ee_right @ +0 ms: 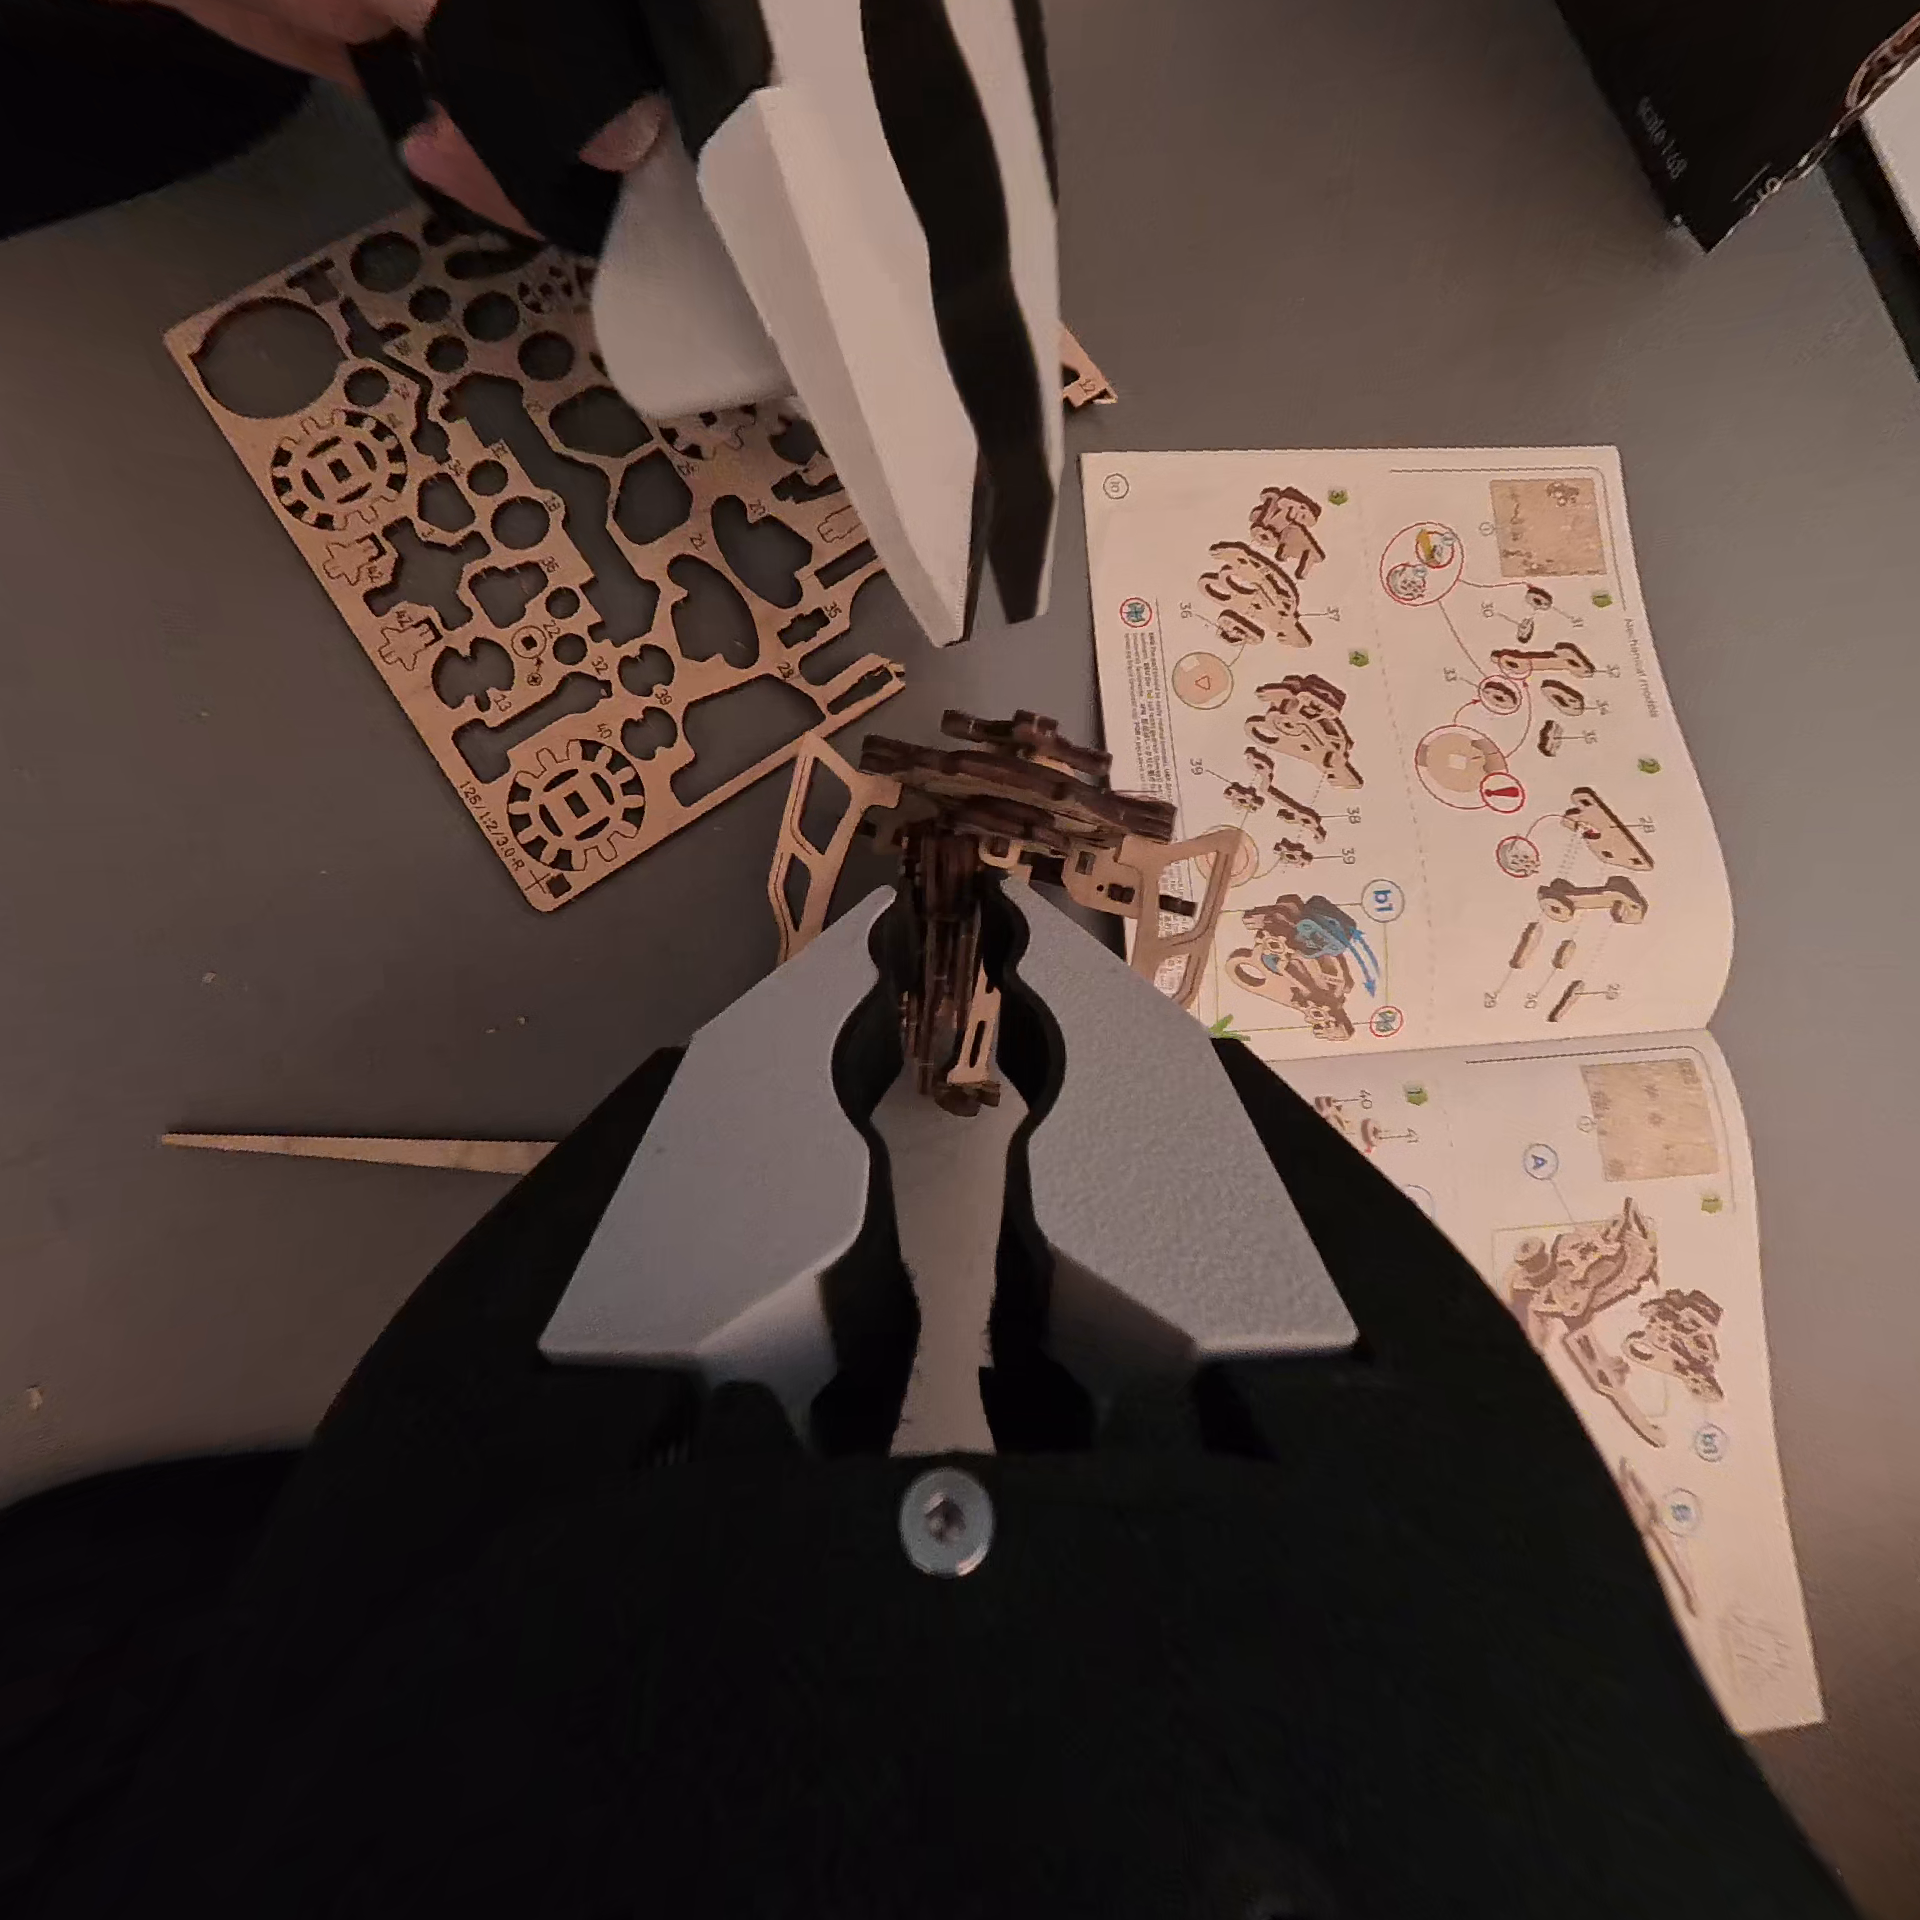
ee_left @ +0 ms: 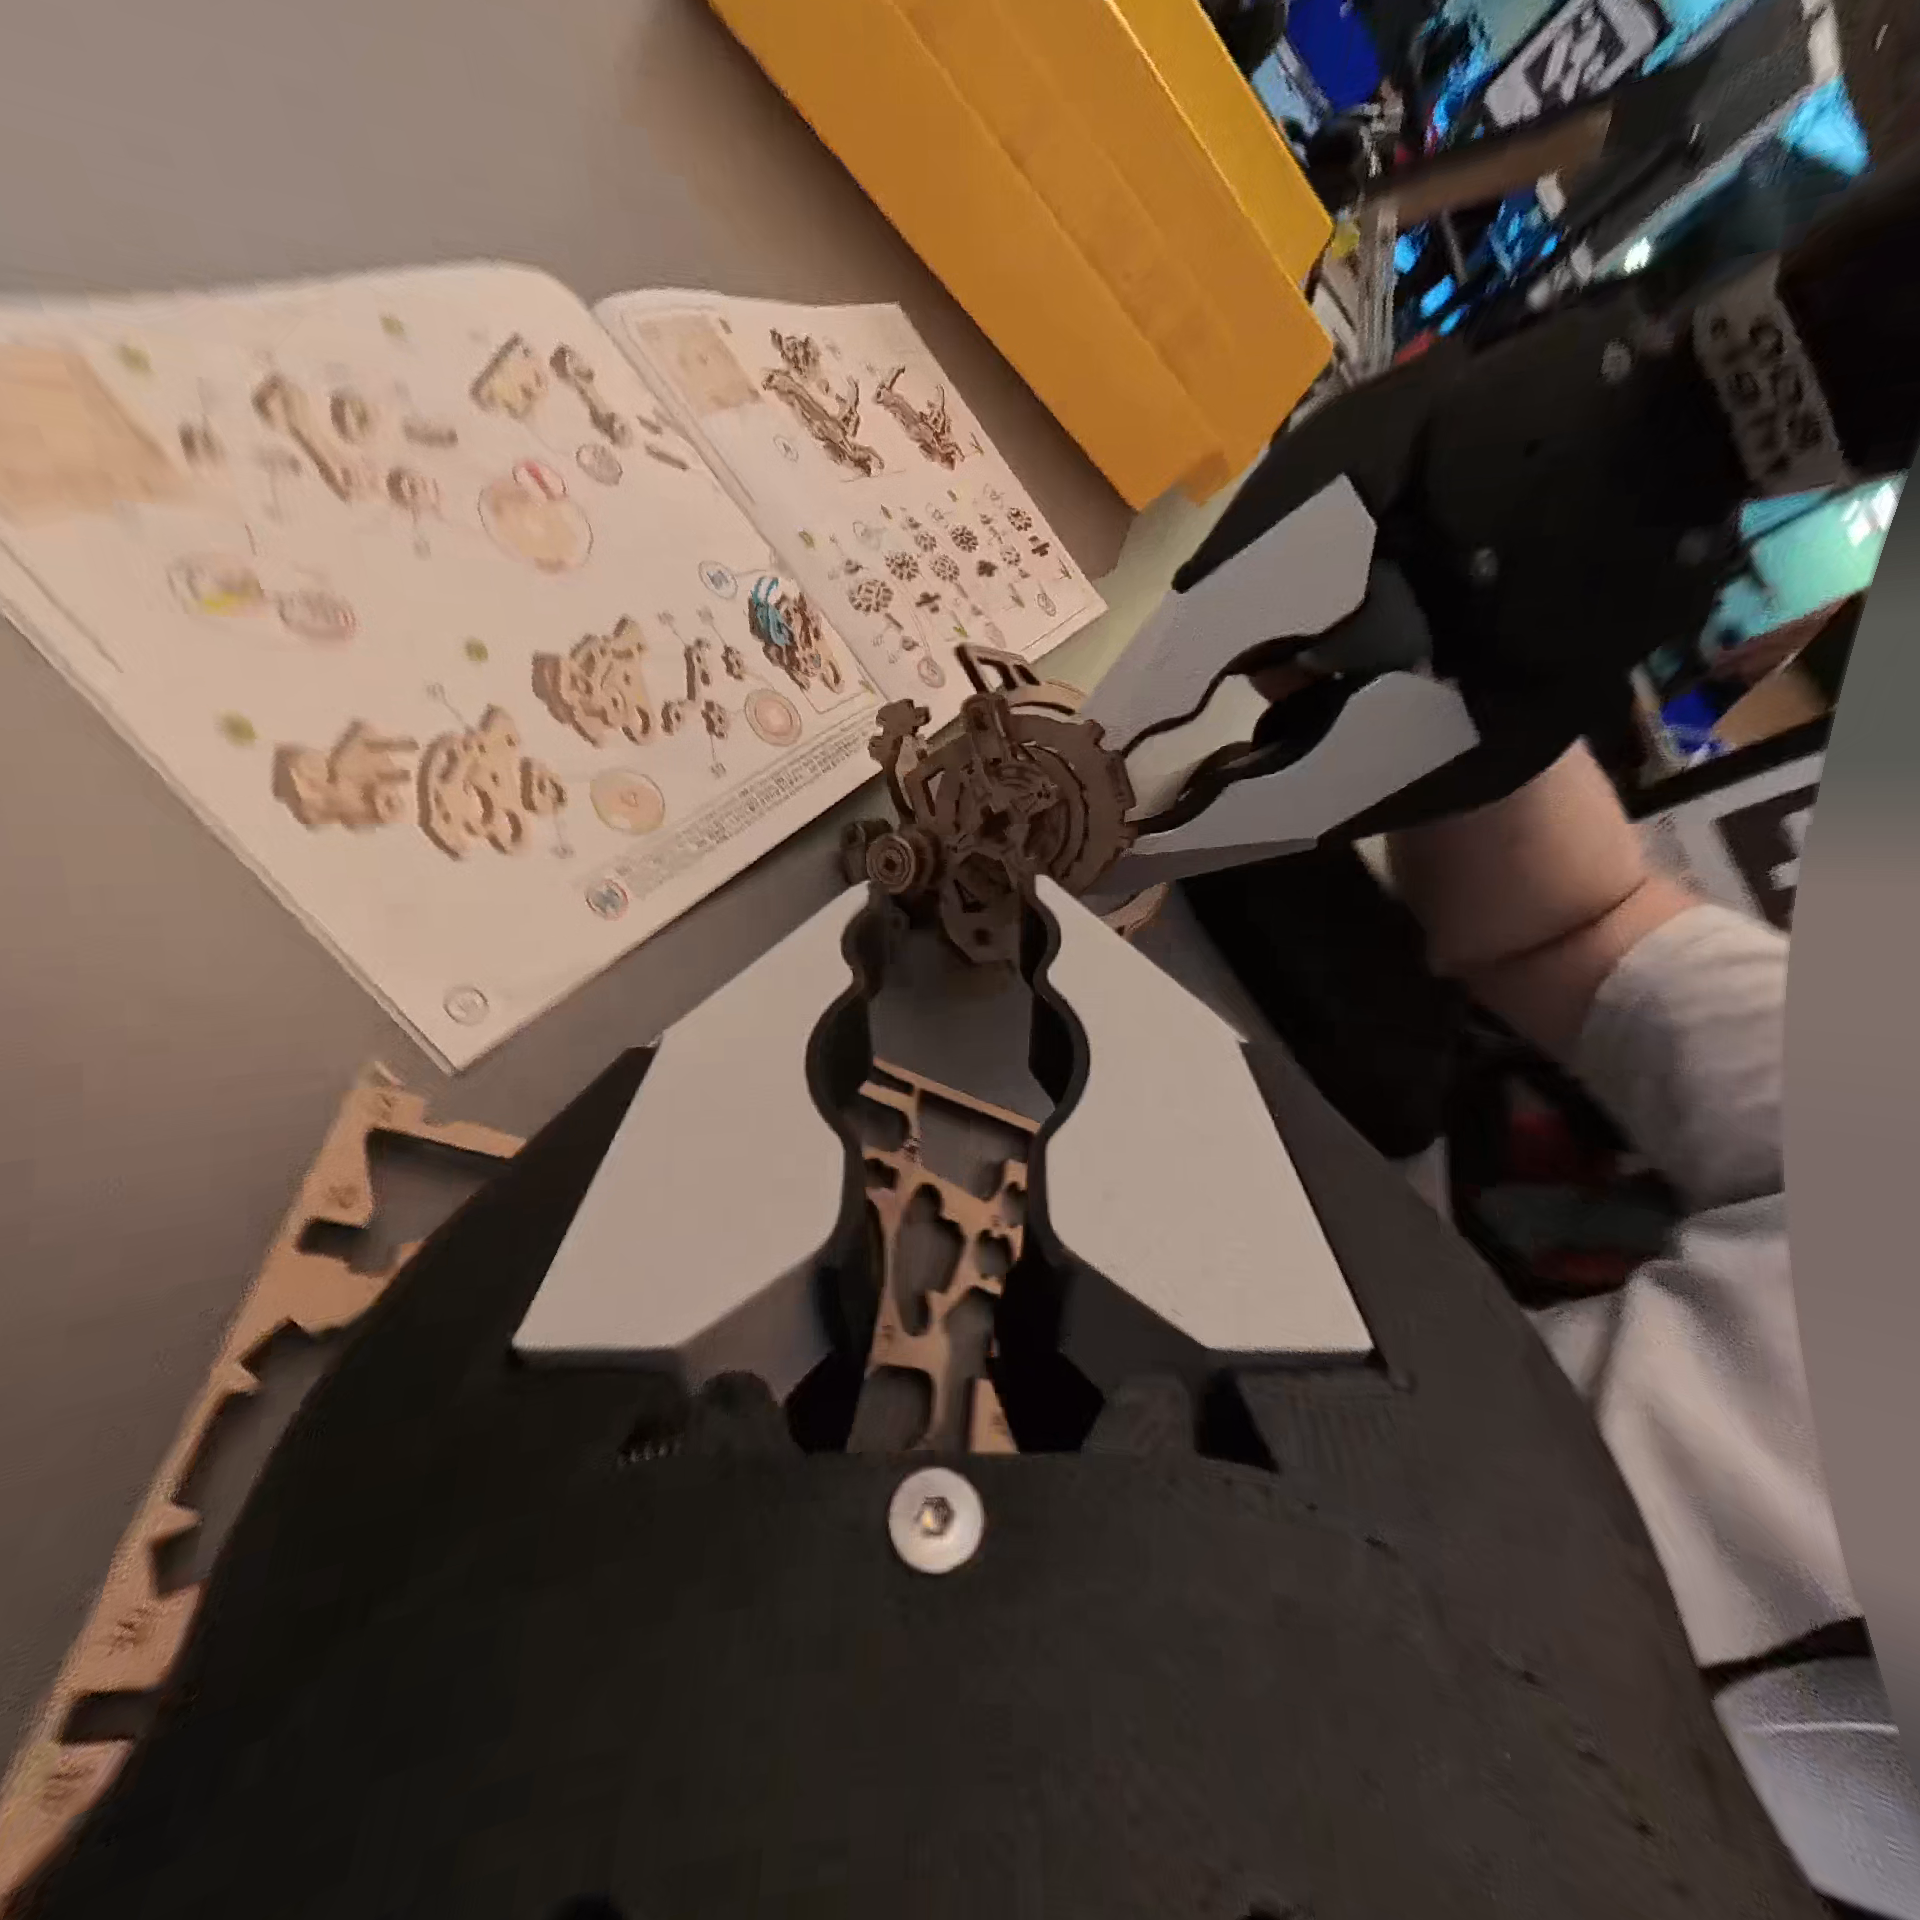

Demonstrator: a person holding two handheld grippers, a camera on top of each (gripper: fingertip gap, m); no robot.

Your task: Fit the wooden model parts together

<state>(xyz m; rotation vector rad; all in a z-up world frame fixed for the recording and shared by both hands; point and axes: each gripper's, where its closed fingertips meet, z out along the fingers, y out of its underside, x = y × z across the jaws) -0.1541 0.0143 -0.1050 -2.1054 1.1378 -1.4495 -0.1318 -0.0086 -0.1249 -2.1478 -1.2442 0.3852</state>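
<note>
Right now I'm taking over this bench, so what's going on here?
A person is building a small wooden model with two hand-held tools. The right tool is clamped on the model, held above the grey table. The left tool pinches its lower part in its own view. The punched-out parts sheet and open instruction booklet lie alongside.

My right gripper (ee_right: 940, 904) sits low, its jaws nearly together and pinching something between the tips. My left gripper (ee_right: 982, 613) comes in from above, tips pointing down just apart from the right one's, jaws narrowed to a slit. A hand (ee_right: 499, 135) holds it.
</note>
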